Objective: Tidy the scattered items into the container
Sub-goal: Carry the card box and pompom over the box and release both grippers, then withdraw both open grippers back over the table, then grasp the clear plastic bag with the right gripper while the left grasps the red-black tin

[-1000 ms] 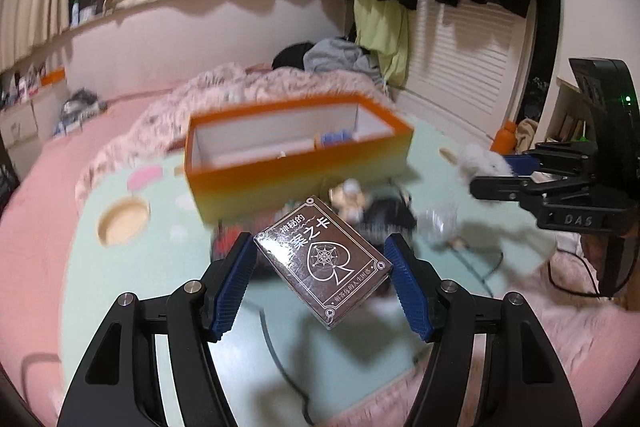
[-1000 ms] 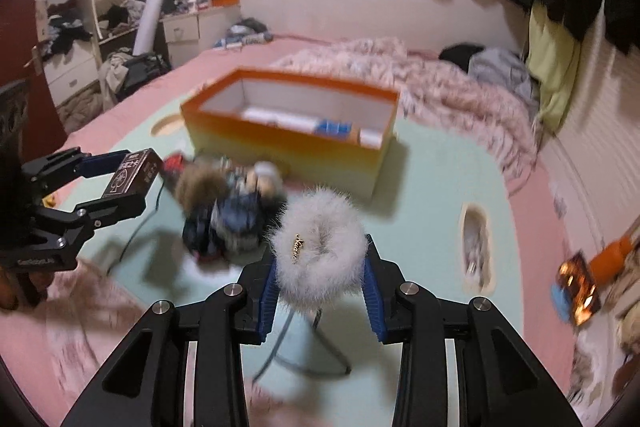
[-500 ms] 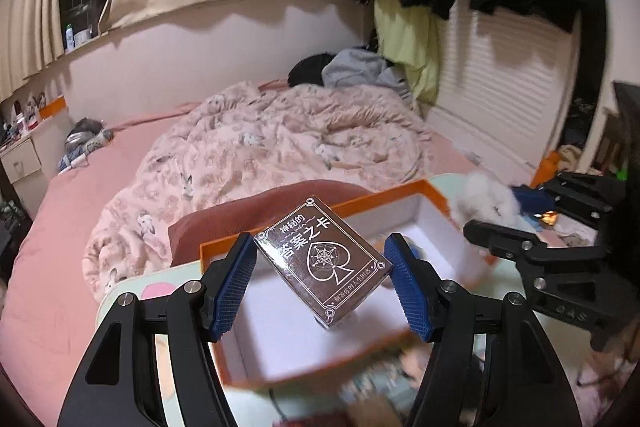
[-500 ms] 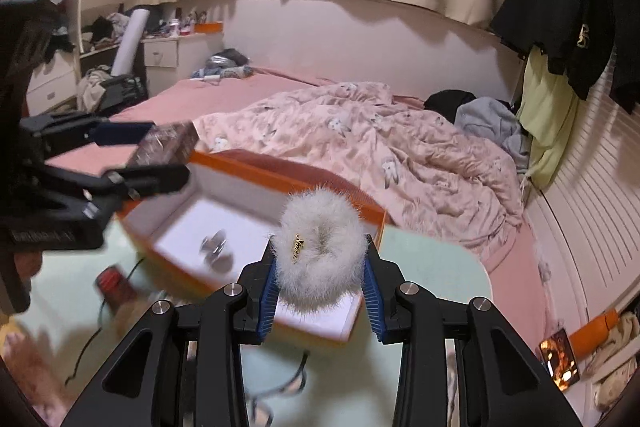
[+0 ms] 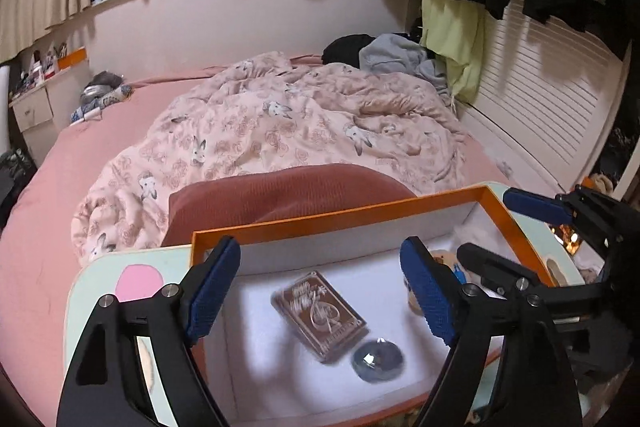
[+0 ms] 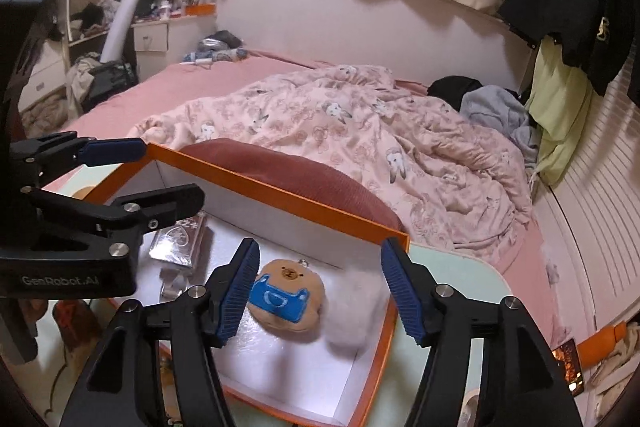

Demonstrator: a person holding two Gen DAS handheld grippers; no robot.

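The orange box with a white inside sits on a pale green table. My left gripper is open above its left part. The brown card deck lies blurred on the box floor below it, beside a dark round object. My right gripper is open above the box's right end. The white fluffy scrunchie lies blurred in the box corner next to a brown plush bear with blue overalls. The card deck also shows in the right wrist view.
The pale green table stands against a pink bed with a rumpled floral duvet and a dark red pillow. Loose items and a cable lie on the table left of the box. Clothes hang at the right.
Both grippers opened over the box. The card deck fell from my left gripper and the white scrunchie from my right; both now lie inside the box.
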